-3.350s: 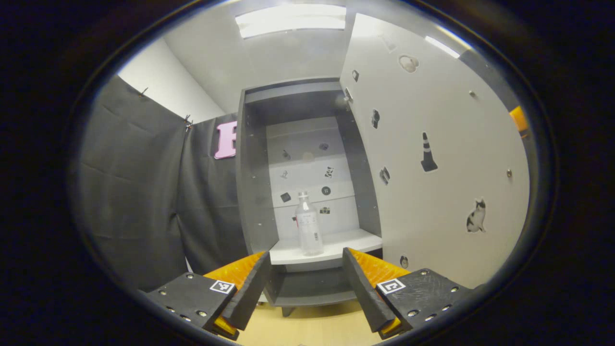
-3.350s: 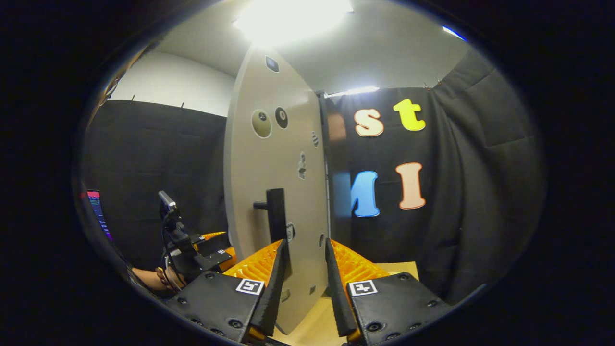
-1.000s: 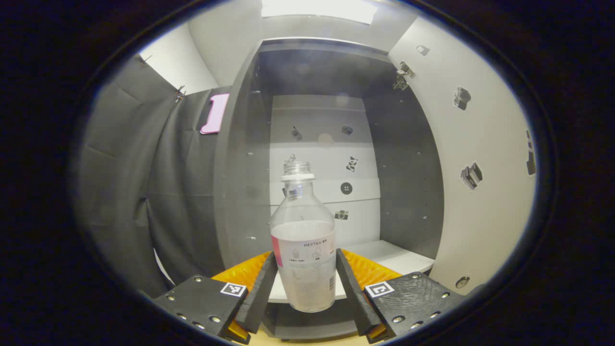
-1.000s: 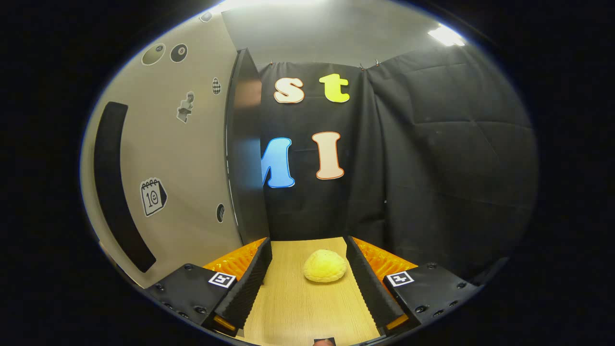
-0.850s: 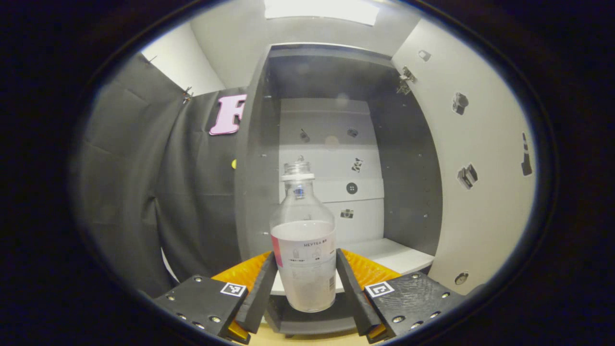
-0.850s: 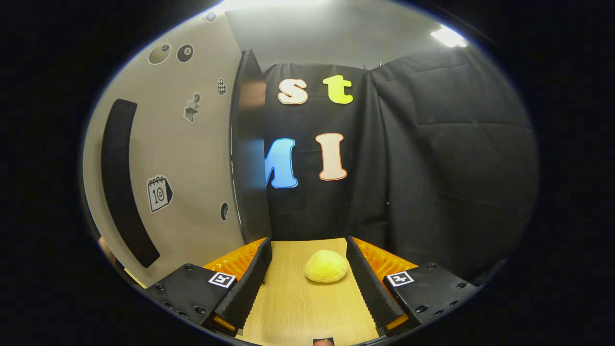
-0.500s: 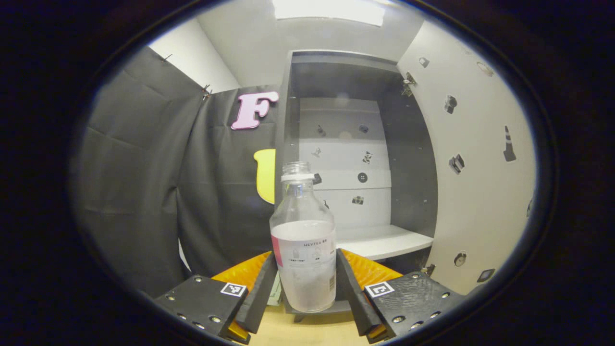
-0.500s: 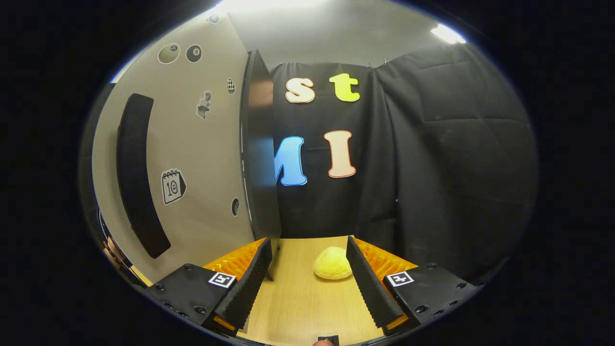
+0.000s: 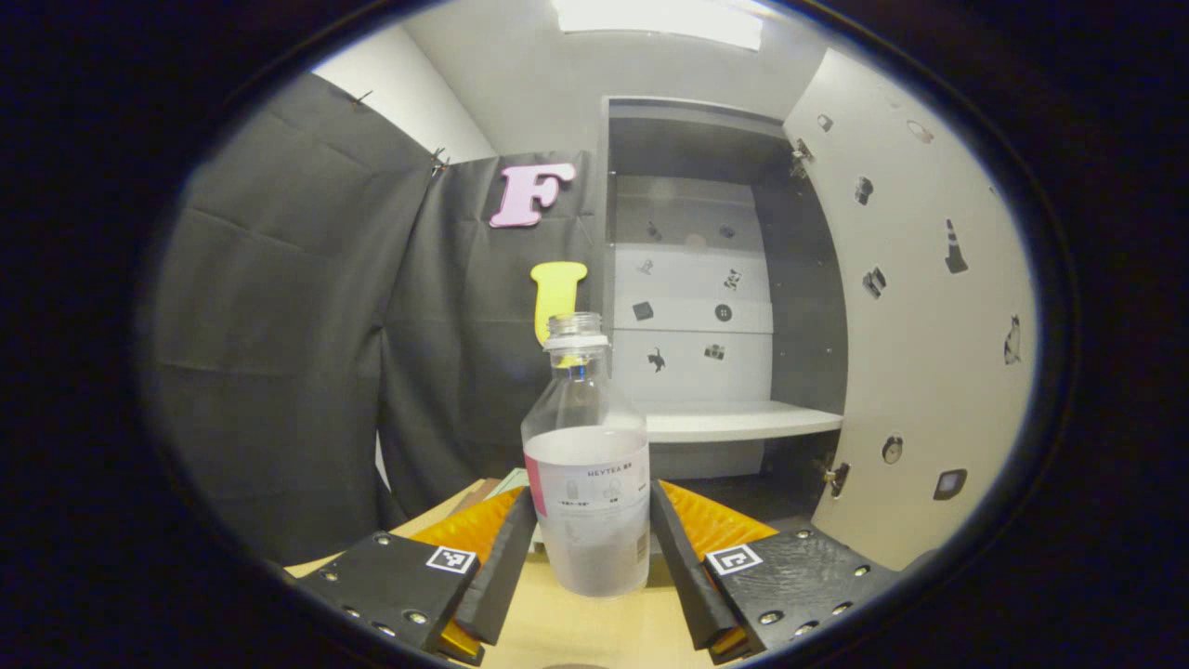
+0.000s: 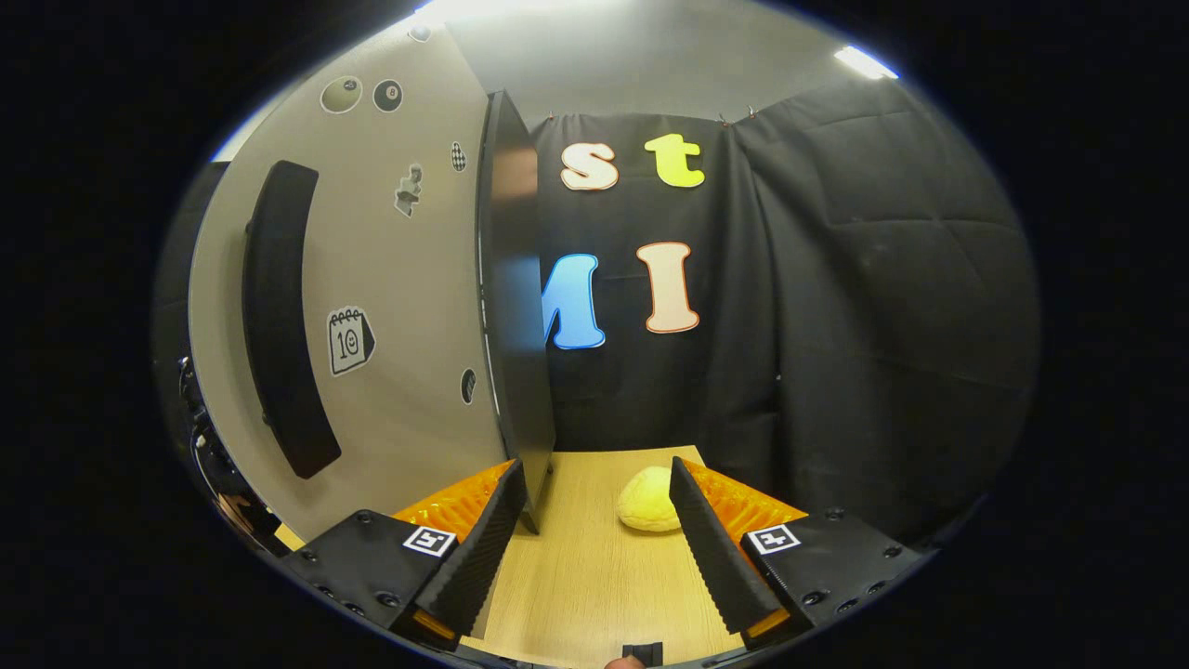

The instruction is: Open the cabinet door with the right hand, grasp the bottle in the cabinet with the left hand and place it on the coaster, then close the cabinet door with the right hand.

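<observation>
A clear plastic bottle (image 9: 587, 483) with a white label stands upright between the fingers of my left gripper (image 9: 589, 548), which is shut on its lower body. It hangs above the wooden table (image 9: 594, 632), out in front of the cabinet (image 9: 706, 279). The cabinet's white shelf (image 9: 734, 423) is bare. Its door (image 9: 920, 325) stands open at the right. In the right gripper view, my right gripper (image 10: 594, 548) is open over the table, with the door's outer face (image 10: 390, 307) and its long dark handle (image 10: 279, 316) to the left.
A yellow bun-like lump (image 10: 648, 500) lies on the table by my right gripper's right finger. A pale flat thing (image 9: 506, 483) shows on the table behind the bottle, partly hidden. Black cloth walls close in the left and the back.
My left gripper has carried the bottle out of the cabinet, back and to the left, and lower toward the table. The right gripper view has swung slightly left toward the door.
</observation>
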Tool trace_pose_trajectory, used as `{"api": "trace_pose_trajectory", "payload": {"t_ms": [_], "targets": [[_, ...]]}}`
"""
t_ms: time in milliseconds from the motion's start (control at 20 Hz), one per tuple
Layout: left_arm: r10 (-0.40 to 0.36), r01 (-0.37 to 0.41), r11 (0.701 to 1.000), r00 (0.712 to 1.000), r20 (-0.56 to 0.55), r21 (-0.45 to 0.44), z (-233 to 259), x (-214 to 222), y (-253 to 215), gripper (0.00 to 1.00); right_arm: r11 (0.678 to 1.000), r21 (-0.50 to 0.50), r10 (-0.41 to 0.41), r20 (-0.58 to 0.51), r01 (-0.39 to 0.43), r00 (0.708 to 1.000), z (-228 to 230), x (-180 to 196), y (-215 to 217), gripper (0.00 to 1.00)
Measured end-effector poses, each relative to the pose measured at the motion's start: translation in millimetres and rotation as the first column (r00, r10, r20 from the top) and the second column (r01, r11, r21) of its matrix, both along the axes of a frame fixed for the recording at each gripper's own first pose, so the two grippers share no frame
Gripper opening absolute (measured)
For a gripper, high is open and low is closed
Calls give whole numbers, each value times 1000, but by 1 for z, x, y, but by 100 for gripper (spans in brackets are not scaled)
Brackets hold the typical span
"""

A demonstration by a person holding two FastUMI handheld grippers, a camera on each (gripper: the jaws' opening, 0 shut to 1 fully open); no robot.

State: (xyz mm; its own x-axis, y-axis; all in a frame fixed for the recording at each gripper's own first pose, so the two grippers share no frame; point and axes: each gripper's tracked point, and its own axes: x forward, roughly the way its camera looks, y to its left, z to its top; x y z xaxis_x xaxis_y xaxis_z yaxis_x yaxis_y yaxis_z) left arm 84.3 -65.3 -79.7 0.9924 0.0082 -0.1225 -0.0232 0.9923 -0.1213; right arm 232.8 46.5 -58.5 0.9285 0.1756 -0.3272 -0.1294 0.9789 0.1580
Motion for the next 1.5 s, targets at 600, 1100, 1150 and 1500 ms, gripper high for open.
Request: {"api": "trace_pose_trajectory", "payload": {"t_ms": [600,1100,1150,1500], "targets": [[36,-39,999,994,-103,-34,-99,-45,8,75,999,-33,15,-50,-16,999,-19,-7,1,98],[33,-43,998,971,-237,-36,-185,-74,-11,75,998,-51,27,-103,-32,994,-38,-6,1,98],[36,-46,998,969,-245,-33,-192,-75,-11,75,998,-52,28,-104,-33,994,-39,-6,2,98],[42,-42,999,957,-288,8,-223,-90,-17,75,997,-54,41,-106,-47,993,-37,-4,5,98]]}}
